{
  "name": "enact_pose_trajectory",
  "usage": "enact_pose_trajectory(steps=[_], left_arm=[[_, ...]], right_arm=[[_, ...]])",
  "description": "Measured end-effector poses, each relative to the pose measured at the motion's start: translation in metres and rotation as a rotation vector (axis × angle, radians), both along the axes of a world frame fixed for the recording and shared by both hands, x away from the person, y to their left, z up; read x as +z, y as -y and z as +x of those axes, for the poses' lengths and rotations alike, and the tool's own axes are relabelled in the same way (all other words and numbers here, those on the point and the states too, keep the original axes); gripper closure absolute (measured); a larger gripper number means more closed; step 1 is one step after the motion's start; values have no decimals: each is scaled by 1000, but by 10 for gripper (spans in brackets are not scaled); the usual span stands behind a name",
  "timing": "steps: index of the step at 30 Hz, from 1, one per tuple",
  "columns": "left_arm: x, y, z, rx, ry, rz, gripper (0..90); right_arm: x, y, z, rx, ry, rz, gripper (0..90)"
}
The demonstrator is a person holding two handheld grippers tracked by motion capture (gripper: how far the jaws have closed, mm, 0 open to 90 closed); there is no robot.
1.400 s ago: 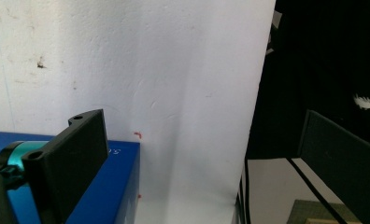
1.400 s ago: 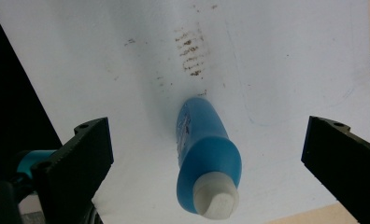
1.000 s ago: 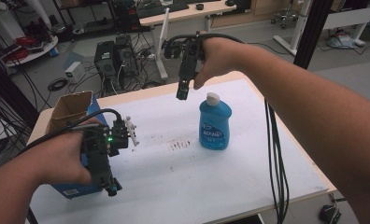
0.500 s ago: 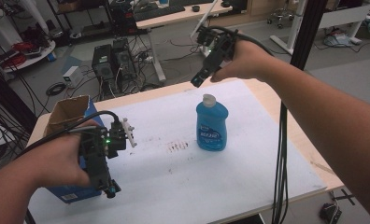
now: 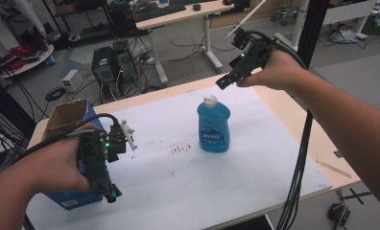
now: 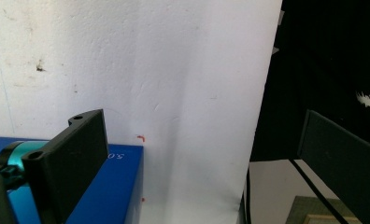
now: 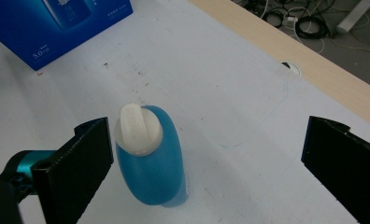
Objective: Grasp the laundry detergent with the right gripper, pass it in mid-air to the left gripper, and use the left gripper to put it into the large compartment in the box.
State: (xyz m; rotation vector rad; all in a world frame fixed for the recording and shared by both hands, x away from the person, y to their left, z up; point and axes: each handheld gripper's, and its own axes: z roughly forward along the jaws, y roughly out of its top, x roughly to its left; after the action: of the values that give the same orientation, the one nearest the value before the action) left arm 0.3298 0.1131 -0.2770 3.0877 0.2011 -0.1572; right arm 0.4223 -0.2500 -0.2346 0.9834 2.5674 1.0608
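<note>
Where legible, "5.0" on blue box [image 7: 57, 23].

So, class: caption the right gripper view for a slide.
Open right claw above an upright blue bottle, white cap shut.

Blue box [image 7: 57, 23]: white print "5.0" near its lower corner in the right gripper view, with a line of smaller print beside it, too fine to read. Same "5.0" on the box [image 6: 113, 177] in the left gripper view. Blue bottle [image 5: 213, 125]: white label, wording blurred, possibly "MAXI".
</note>
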Motion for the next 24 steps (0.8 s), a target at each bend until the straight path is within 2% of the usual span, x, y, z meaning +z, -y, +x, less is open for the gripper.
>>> enact_pose_trajectory(steps=[4,9,11,12,18,24], left_arm=[[2,0,-1,-2,3,4,17],[3,-3,-4,2,5,3,17],[2,-4,-5,5,6,5,17],[2,-4,-5,5,6,7,17],[1,-4,-5,10,8,1,17],[0,-3,-5,9,4,2,17]], right_arm=[[-2,10,-9,-5,18,24,13],[-12,24,-26,31,22,39,13],[-21,34,-37,44,23,33,13],[-21,34,-37,44,23,33,13],[-42,51,-53,58,22,64,13],[-68,53,-59,67,14,95,13]])
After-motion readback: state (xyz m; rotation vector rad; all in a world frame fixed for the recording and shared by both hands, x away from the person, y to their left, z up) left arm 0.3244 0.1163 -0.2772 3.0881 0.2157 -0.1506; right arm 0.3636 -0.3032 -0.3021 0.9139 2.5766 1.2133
